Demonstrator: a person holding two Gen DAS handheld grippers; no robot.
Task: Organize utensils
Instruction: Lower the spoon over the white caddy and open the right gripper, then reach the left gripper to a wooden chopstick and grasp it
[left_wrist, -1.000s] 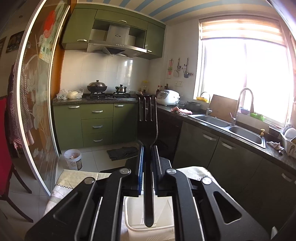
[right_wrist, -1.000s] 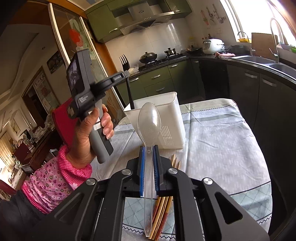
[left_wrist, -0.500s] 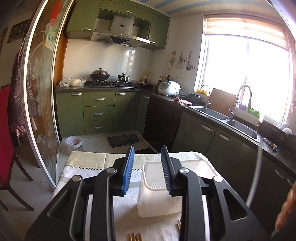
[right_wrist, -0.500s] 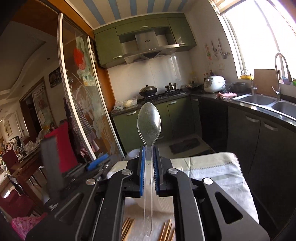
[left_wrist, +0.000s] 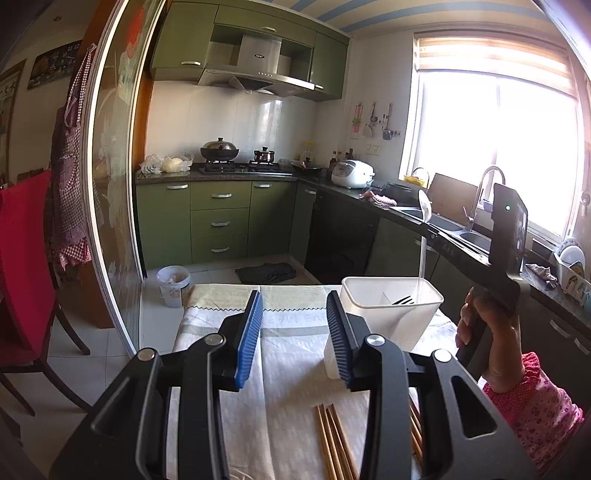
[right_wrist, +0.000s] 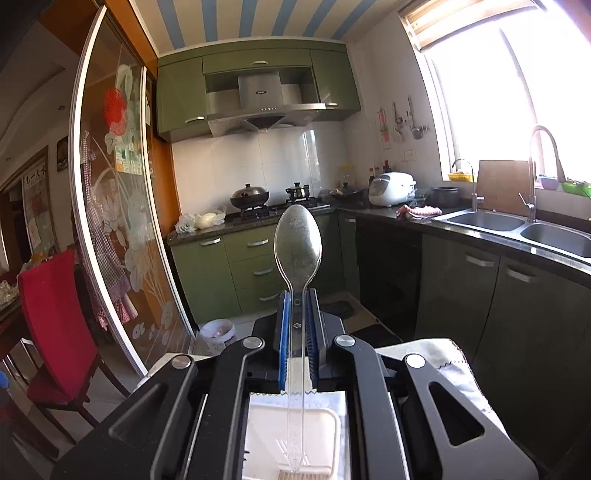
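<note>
1. Green kitchen cabinets fill the background at 12 o'clock, with a range hood above them; its small badge is too small to read.
2. Faint mirrored lettering shows through the tablecloth near its far edge; it cannot be made out.
3. On the dark body of the right-hand tool, small pale characters sit near the spoon stem, illegible.
4. Left gripper: its blue pads stand apart and the jaws are opening, with nothing between them, only bare cloth beyond.
5. Right gripper: jaws narrow, clamped on the stem of a clear plastic spoon, bowl upward.
6. In the left wrist view that spoon hangs with its handle tip just at the rim of the white utensil bin, at 2 o'clock from the left gripper.
7. A black fork already lies inside the bin.
8. Wooden chopsticks lie on the cloth at 6 o'clock, near the table's front edge.
9. Open cloth lies left of the bin, out to the table's left edge.
</note>
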